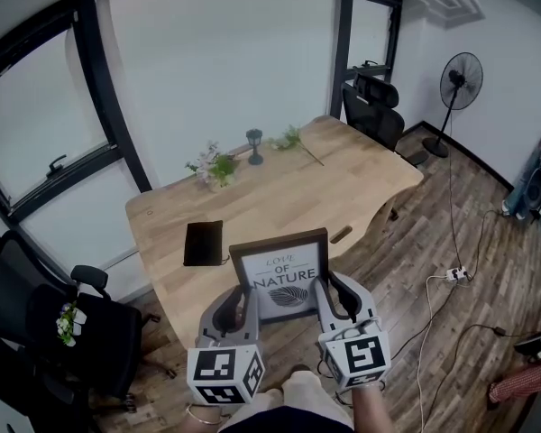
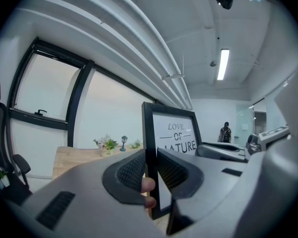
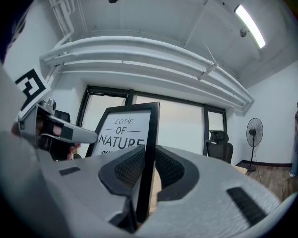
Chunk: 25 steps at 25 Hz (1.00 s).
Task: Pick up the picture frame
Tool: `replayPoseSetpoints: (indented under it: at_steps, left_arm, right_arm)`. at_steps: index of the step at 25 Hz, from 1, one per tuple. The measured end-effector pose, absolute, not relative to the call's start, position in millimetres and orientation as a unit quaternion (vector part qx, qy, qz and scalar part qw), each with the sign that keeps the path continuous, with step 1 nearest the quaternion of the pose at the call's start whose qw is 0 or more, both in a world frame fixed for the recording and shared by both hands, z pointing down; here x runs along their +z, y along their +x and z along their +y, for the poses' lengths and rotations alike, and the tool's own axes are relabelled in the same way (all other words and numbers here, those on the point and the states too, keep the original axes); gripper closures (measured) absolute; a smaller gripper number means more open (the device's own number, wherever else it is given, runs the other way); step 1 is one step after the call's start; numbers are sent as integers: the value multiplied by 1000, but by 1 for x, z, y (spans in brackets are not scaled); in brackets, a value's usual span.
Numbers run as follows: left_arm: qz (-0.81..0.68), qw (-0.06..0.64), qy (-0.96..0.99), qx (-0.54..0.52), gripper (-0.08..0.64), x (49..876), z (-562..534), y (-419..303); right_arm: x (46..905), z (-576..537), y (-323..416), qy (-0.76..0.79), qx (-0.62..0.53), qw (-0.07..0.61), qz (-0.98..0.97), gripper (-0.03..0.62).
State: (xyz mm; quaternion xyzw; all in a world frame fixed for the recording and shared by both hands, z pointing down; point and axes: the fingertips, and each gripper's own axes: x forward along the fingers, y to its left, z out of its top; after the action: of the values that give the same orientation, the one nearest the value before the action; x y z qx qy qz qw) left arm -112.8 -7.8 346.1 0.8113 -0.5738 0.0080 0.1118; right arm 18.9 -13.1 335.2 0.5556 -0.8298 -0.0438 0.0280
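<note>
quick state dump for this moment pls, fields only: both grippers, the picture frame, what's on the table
left gripper: jaws shut on left edge of picture frame
right gripper: jaws shut on the frame's right edge
frame pose: upright, print facing the person, at near edge of table
frame clear of table: cannot tell
on table: black pad just left of frame; flowers at far side
beyond table: office chair, fan

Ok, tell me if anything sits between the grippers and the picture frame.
Nothing visible does. The left gripper is clamped on the picture frame's left edge and the right gripper on its right edge, pads against the black border.
</note>
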Motion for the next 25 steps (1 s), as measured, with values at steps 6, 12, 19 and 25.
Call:
replayPoseSetpoints:
  at_steps: [6,12,19,25]
  left_arm:
    - [-569,117,814,7,494,347,-4,-116]
    - [-567,116,815,6,494,346,-6,-116]
    - [-564,111,819,4,494,346,-8,-117]
    - [-559,105,823,3,494,345,-12,-116]
  right_arm:
    - [335,-6,15,558,-42,35,-828,523]
    - [334,-7,14,560,-40,37,-827,523]
    - [333,-7,13,562,-49,39,-825,523]
    - [333,-11,15,565,-55,38,-822,523]
